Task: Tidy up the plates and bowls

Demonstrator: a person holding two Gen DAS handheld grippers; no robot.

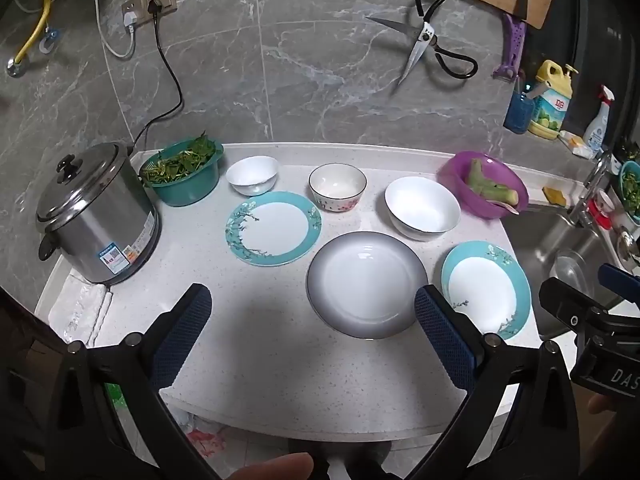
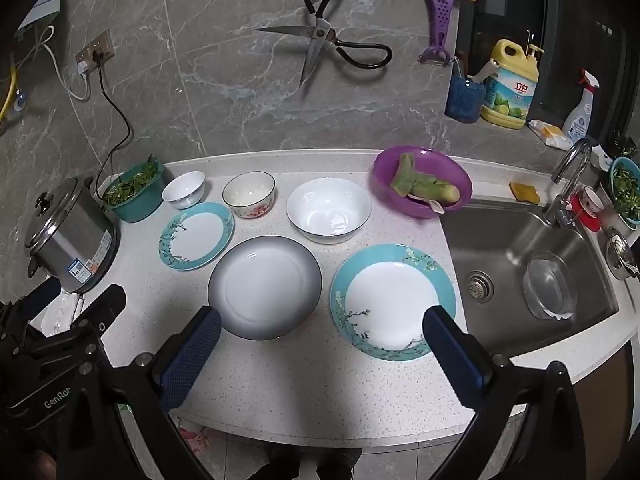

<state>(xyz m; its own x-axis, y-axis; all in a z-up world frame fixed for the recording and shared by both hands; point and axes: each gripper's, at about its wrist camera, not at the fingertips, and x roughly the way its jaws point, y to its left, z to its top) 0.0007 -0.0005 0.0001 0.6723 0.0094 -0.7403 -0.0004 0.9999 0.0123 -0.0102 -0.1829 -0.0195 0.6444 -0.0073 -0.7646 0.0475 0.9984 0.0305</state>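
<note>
On the white counter [image 1: 260, 360] stand three plates and three bowls. A grey-rimmed plate [image 1: 366, 284] [image 2: 265, 286] lies in the middle. A teal floral plate [image 1: 273, 228] [image 2: 196, 235] lies to its left, another teal floral plate [image 1: 486, 289] [image 2: 392, 300] to its right. Behind them stand a small white bowl [image 1: 252, 175] [image 2: 184, 189], a flower-patterned bowl [image 1: 337, 186] [image 2: 249, 193] and a large white bowl [image 1: 422, 207] [image 2: 328, 210]. My left gripper [image 1: 312, 308] hovers open over the near counter. My right gripper [image 2: 322, 326] hovers open before the right teal plate. Neither holds anything.
A steel rice cooker [image 1: 94, 216] and a teal basin of greens [image 1: 184, 172] stand at the left. A purple basin with a peeled vegetable [image 2: 422, 186] sits beside the sink [image 2: 520, 272]. Scissors [image 2: 320, 46] hang on the tiled wall; detergent bottles [image 2: 508, 84] stand at back right.
</note>
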